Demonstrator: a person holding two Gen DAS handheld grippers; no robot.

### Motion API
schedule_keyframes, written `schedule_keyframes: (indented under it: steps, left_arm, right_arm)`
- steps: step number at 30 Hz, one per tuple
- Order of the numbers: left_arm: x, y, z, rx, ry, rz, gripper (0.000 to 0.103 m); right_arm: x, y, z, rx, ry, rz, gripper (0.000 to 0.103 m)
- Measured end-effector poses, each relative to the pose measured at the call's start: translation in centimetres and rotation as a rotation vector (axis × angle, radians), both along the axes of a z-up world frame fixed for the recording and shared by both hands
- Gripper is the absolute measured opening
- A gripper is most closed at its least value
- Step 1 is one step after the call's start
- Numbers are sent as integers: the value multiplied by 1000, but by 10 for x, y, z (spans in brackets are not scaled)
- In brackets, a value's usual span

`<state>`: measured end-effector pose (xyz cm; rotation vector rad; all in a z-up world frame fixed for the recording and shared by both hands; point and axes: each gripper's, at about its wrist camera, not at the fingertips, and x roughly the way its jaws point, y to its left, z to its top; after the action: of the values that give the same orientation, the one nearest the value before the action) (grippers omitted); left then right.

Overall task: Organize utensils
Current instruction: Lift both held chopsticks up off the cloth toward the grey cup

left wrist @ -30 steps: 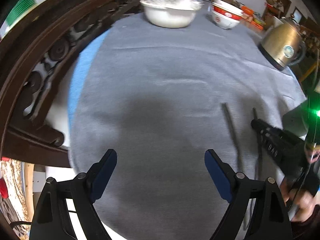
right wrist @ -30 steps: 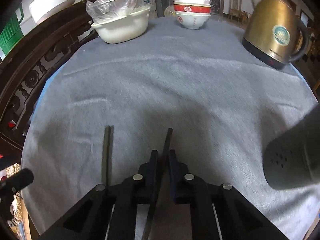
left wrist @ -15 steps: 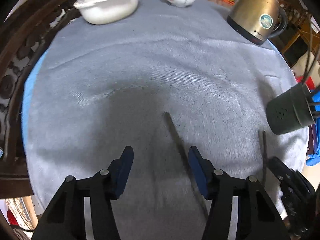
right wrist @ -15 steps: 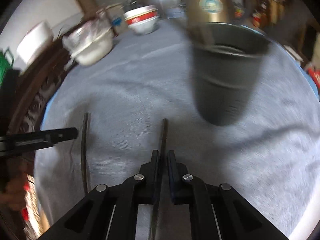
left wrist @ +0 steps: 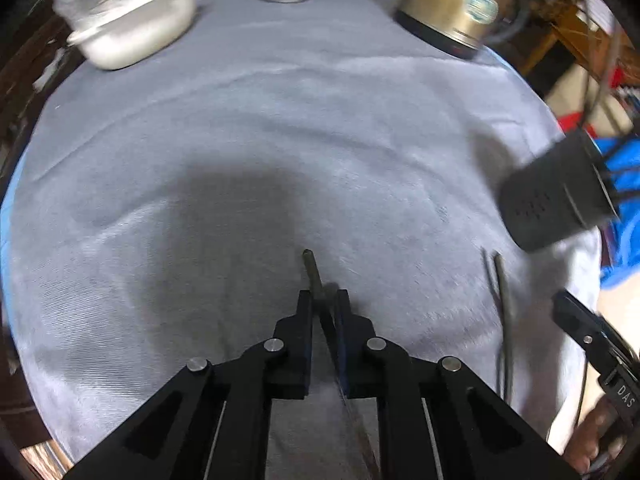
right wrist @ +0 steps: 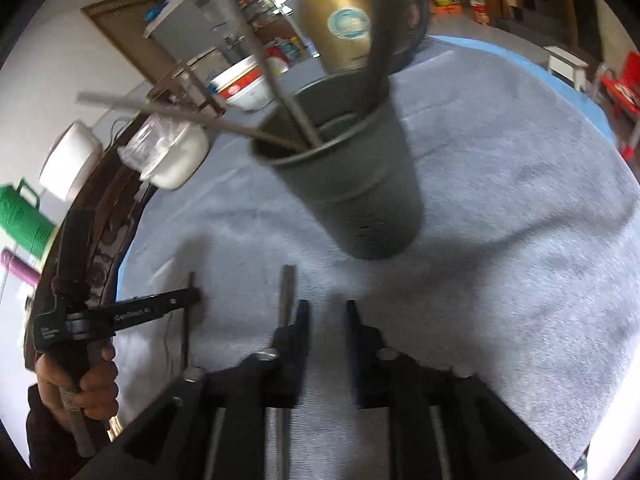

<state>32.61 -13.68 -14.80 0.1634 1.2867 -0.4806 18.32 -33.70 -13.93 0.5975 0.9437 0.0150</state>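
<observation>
Left tongs (left wrist: 322,300) now closing on chopstick (left wrist: 311,266).

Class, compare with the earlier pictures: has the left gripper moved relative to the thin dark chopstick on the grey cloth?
Yes. The left gripper shifted across the grey cloth onto the chopstick, its jaws closing around it.
</observation>
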Motion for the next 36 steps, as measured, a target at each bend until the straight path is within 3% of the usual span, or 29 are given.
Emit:
schedule_keyframes:
  steps: [1, 3, 5, 6, 7, 9, 10, 15, 19, 22, 24, 30, 36]
  left_arm:
    - [-2, 0, 0, -11, 10, -23, 11]
    - [-6, 3, 2, -12, 7, -45, 12]
    - [-8, 9, 9, -13, -19, -57, 13]
    - [-8, 12, 11, -19, -21, -58, 16]
    - [-7, 16, 14, -33, -18, -56, 18]
    - [-6, 25, 19, -50, -21, -45, 31]
    - [-4, 29, 22, -51, -24, -39, 32]
    - [-7, 30, 14, -37, 20, -4, 33]
    - [3, 27, 3, -20, 59, 25, 33]
    - [3, 19, -1, -13, 56, 20, 30]
    - [5, 13, -5, -6, 43, 19, 12]
    - [-6, 15, 3, -39, -2, 28, 10]
    - [-31, 15, 53, -116, -120, 28, 7]
  right_arm:
    - [2, 4, 1, 3, -12, 8, 69]
    - [4, 13, 7, -21, -55, 9, 69]
    - [11, 25, 11, -98, -52, 18, 60]
    - [17, 31, 11, -124, -36, 38, 40]
    - [22, 34, 9, -134, -20, 50, 34]
    - [29, 41, 6, -153, 10, 65, 33]
    - [33, 44, 4, -164, 25, 66, 32]
    - [47, 49, -13, -208, 126, 79, 27]
    - [55, 53, -16, -250, 149, 89, 14]
    - [57, 60, -16, -288, 145, 109, 9]
    - [56, 60, -16, -286, 139, 111, 7]
    - [46, 50, -2, -217, 67, 86, 6]
    - [25, 33, 27, -136, -74, 61, 6]
